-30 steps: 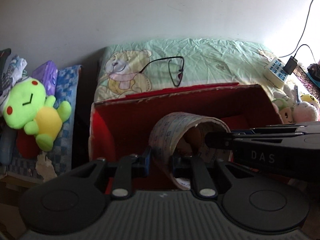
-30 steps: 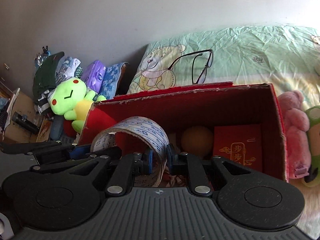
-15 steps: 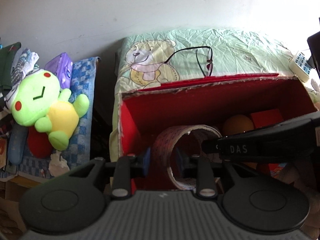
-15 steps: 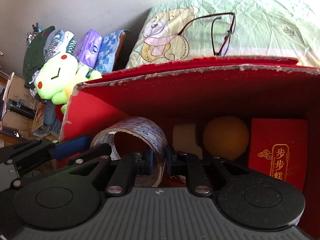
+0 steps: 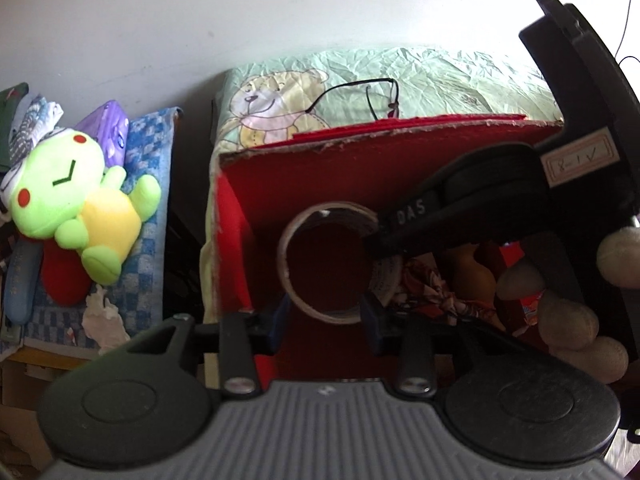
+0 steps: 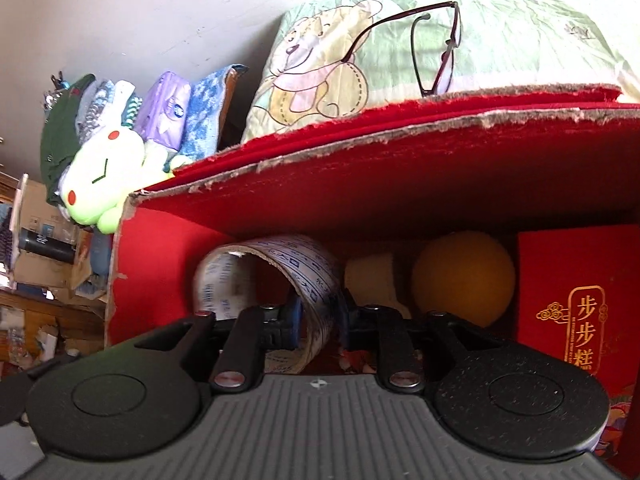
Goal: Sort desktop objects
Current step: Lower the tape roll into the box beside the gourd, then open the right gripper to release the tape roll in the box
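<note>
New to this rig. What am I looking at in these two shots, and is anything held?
No robot: a person holds a two-finger clamp in each hand, each with a wide-angle camera looking along its fingers. One picture is from the left gripper, the other from the right gripper; the black shapes at the bottom are the tools. Both reach into a red box, with a tape roll between their fingers. Both have just been opening, so the roll looks released. Also inside: an orange ball and a red packet. Behind, glasses lie on a bear-print cloth; a green plush toy sits left.
</note>
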